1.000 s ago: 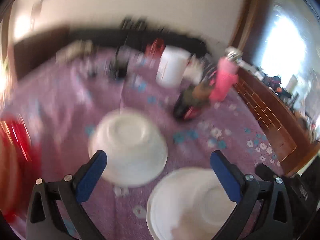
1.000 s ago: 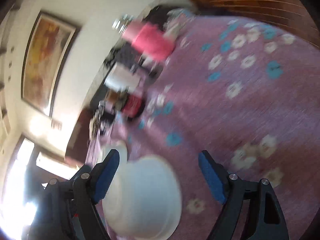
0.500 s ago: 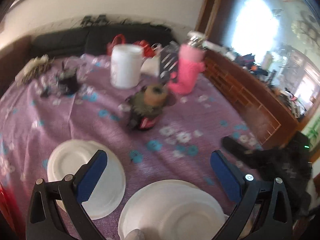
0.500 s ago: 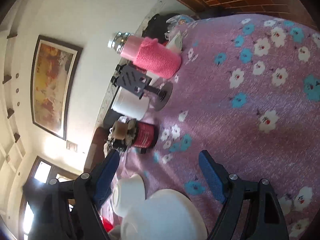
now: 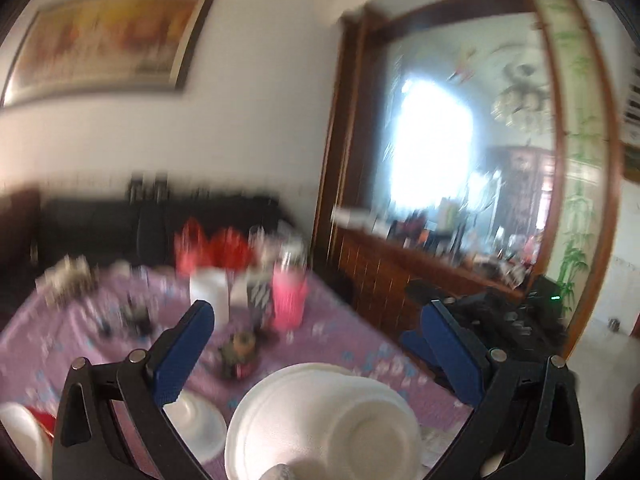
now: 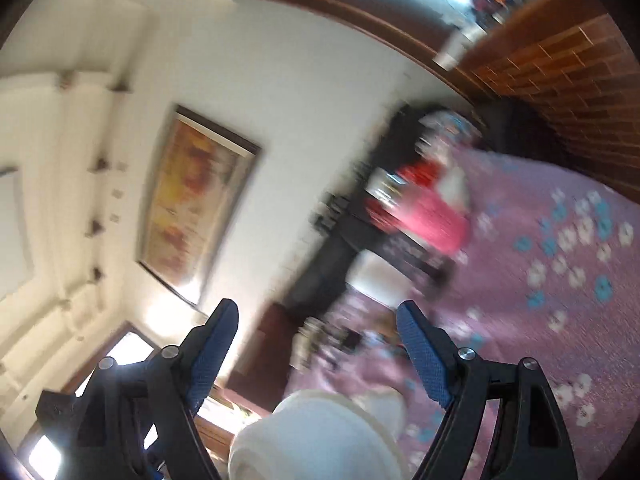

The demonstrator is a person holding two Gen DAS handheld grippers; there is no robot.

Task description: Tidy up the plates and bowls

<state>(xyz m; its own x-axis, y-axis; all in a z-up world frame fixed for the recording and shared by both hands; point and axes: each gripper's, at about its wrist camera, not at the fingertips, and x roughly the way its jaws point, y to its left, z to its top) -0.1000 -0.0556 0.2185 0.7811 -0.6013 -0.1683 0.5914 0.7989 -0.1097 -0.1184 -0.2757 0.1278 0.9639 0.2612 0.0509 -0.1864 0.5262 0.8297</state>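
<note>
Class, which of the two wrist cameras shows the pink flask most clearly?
The left wrist view: the pink flask stands upright on the purple cloth, its cap visible, though blurred. The right wrist view shows it tilted, smeared and partly merged with dark clutter.

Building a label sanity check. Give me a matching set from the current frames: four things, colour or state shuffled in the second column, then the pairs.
Things:
1. tablecloth
2. stacked bowls
3. bottle sleeve
4. left gripper

Colour or state:
A. white, upside down
B. pink
C. open, holding nothing
D. purple with flowers

Pairs: 1-D, 2-A, 3-B, 4-C
</note>
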